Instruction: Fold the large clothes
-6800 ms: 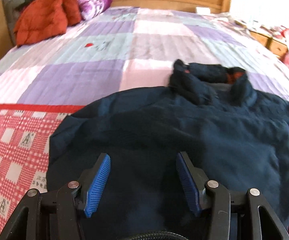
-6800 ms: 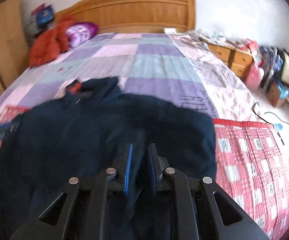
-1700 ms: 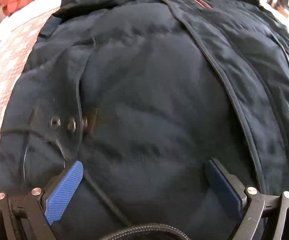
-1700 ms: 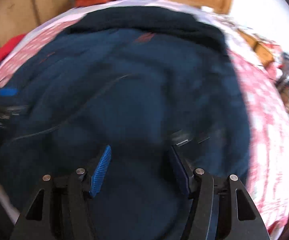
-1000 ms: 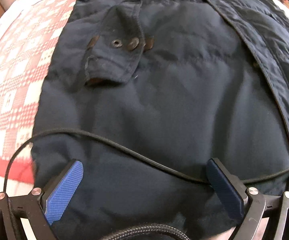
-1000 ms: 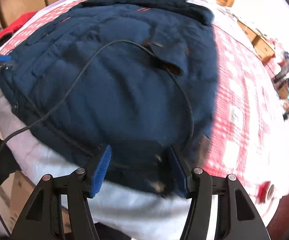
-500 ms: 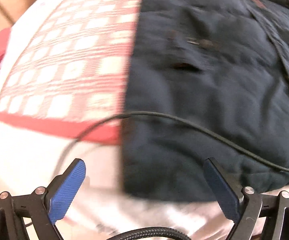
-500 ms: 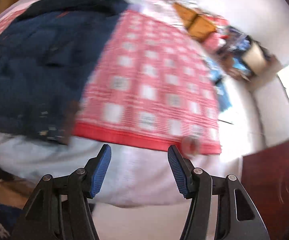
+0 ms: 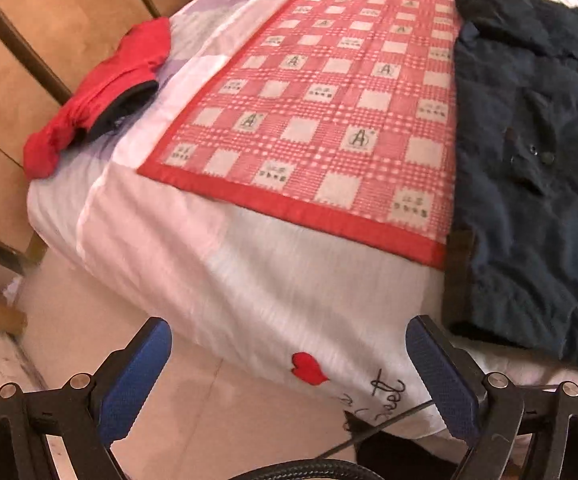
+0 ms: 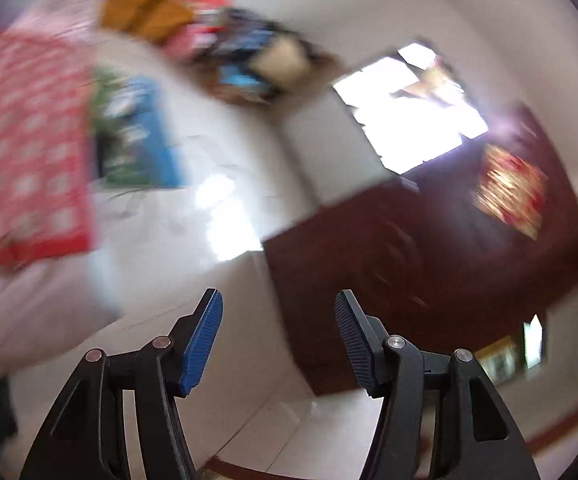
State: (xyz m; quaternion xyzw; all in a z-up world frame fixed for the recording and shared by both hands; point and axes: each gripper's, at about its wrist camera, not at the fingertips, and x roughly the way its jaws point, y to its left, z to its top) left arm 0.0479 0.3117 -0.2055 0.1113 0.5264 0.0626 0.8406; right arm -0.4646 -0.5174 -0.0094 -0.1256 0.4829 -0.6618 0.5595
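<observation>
Because the dark jacket (image 9: 529, 168) hangs a little over the edge of the bed (image 9: 249, 272), it may slide down, I think. It lies up and right of the open, empty left gripper (image 9: 289, 372). The right gripper (image 10: 279, 336), also open, faces blurred room.

My left gripper (image 9: 289, 364) sits off the foot corner of the bed (image 9: 249, 280), level, jaws spread wide, blue pads (image 9: 135, 376) holding nothing. My right gripper (image 10: 277, 336) points away from the bed, jaws parted with nothing between them; its view is smeared with blur.
</observation>
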